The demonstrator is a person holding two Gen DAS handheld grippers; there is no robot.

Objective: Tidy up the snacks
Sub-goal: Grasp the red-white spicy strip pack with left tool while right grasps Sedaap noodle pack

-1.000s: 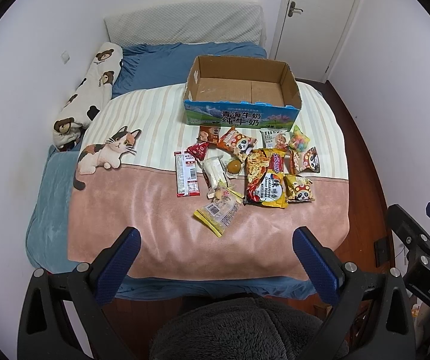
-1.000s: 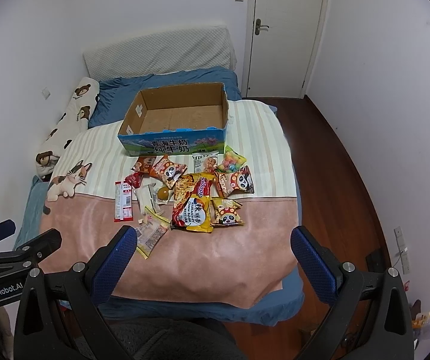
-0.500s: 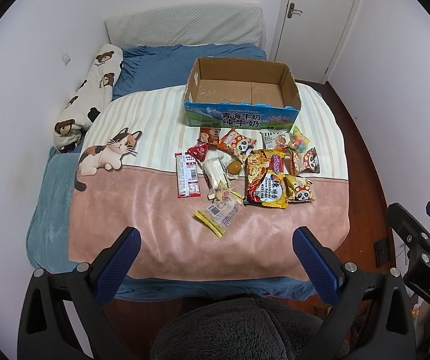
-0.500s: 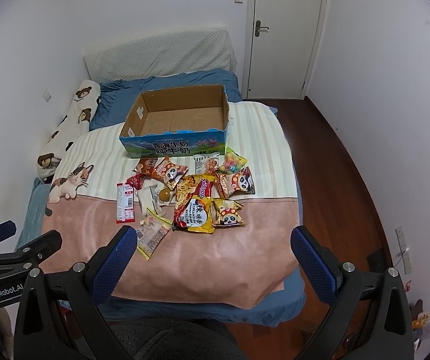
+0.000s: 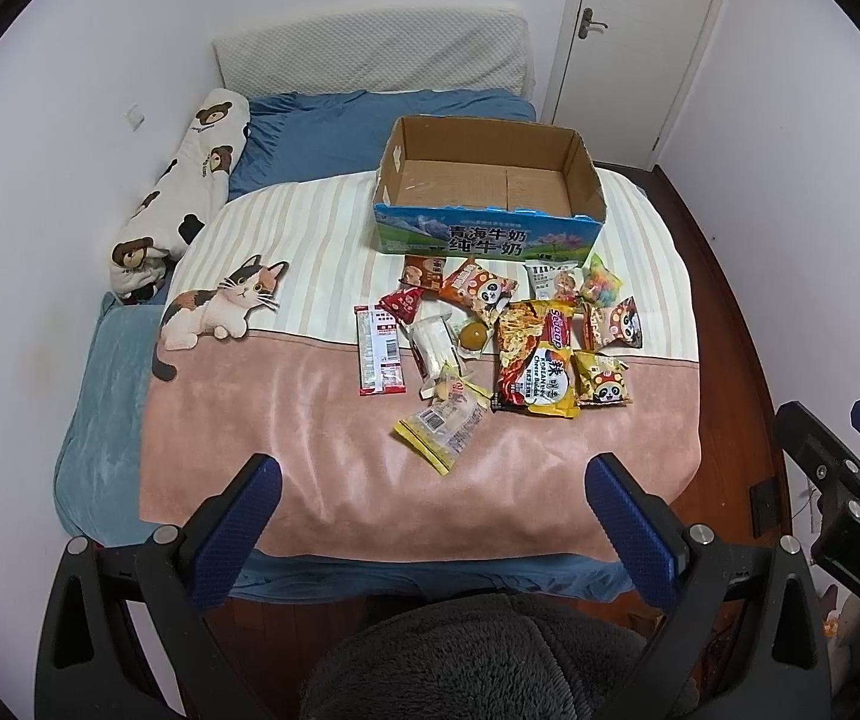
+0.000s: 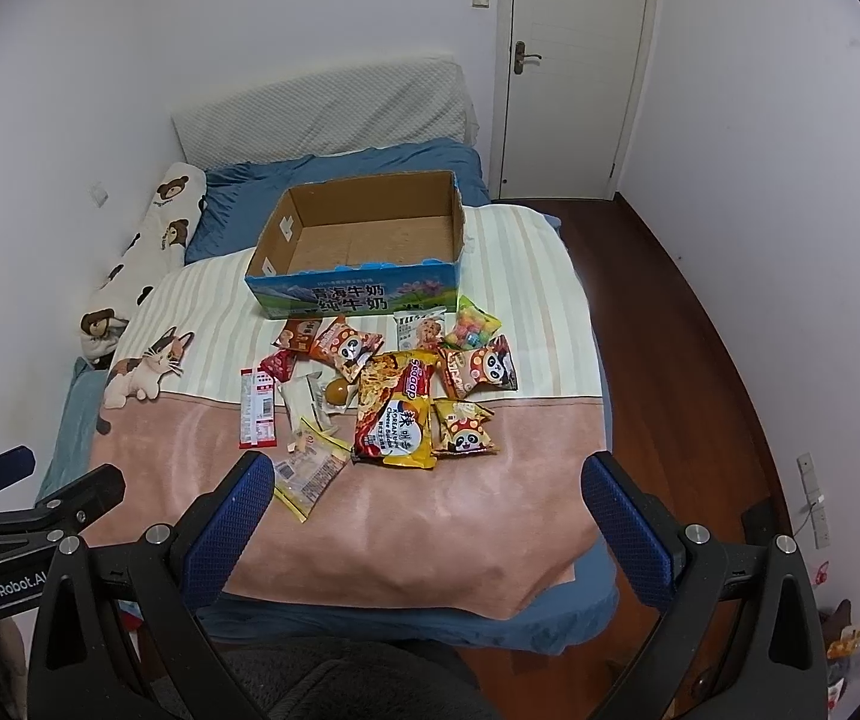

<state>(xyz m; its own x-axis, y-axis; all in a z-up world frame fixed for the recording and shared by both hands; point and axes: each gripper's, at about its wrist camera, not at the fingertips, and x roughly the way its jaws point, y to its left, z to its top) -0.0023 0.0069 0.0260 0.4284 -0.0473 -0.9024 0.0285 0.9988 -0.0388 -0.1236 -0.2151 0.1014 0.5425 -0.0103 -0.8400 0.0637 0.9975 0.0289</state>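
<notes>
Both the left tool point(image 5: 430, 498) and the right tool point(image 6: 427, 492) stand spread wide with blue-padded fingers, grasping nothing, above the near edge of the pink-and-striped blanket point(image 5: 322, 408) on the bed. The open cardboard box with a blue printed front point(image 5: 484, 237) holds nothing. The pile of colourful snack packets point(image 5: 508, 336) lies on the blanket just before it.
</notes>
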